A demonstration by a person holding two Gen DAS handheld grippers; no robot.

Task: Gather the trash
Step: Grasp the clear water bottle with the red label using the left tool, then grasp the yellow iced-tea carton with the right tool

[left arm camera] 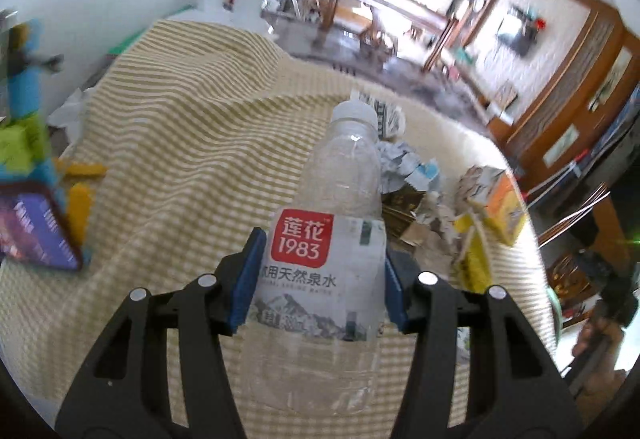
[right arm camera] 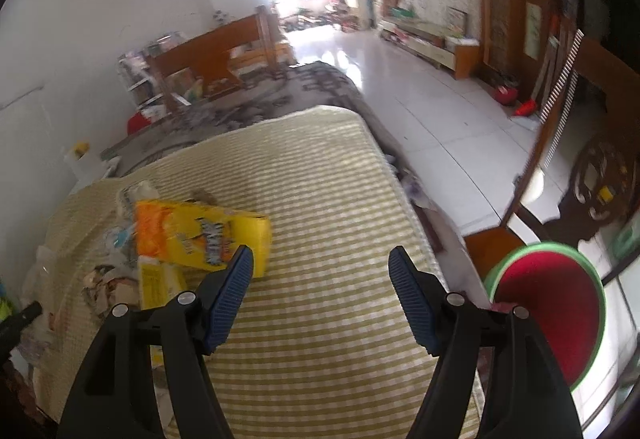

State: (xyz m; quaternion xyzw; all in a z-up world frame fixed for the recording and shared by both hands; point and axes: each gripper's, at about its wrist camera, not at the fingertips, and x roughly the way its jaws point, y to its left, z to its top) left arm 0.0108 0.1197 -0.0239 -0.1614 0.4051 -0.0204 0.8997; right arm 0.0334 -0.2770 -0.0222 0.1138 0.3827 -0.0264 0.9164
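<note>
An empty clear water bottle (left arm camera: 340, 239) with a white cap and a red-and-white label is clamped between the blue pads of the left hand-held gripper (left arm camera: 320, 275), which presses on both sides of the label; the bottle stands up out of the jaws at the middle of the left wrist view, above the surface. That surface (left arm camera: 180, 119) is covered with a cloth checked in yellow-green and white, rumpled into folds toward 11 o'clock. Just past the bottle, at about 2 o'clock, lies a heap of trash (left arm camera: 416, 199): crumpled paper, torn wrappers and brown scraps, with a flattened yellow-and-orange carton (left arm camera: 504, 211) at its right edge. At 9 o'clock of that view sit blurred bright toys (left arm camera: 24, 143) and a dark purple box (left arm camera: 40, 231). The right hand-held gripper (right arm camera: 320, 259) stands wide apart with nothing between its pads, hanging over the checked cloth; the yellow carton (right arm camera: 200, 235) lies just beside its left finger at 10 o'clock. At 4 o'clock a round red cushion with a green rim (right arm camera: 552, 311) rests on a wooden chair. Beyond the surface lie a grey patterned cover (right arm camera: 280, 95), a glossy white tiled floor (right arm camera: 440, 111), wooden furniture and a bright doorway at 12 o'clock.
</note>
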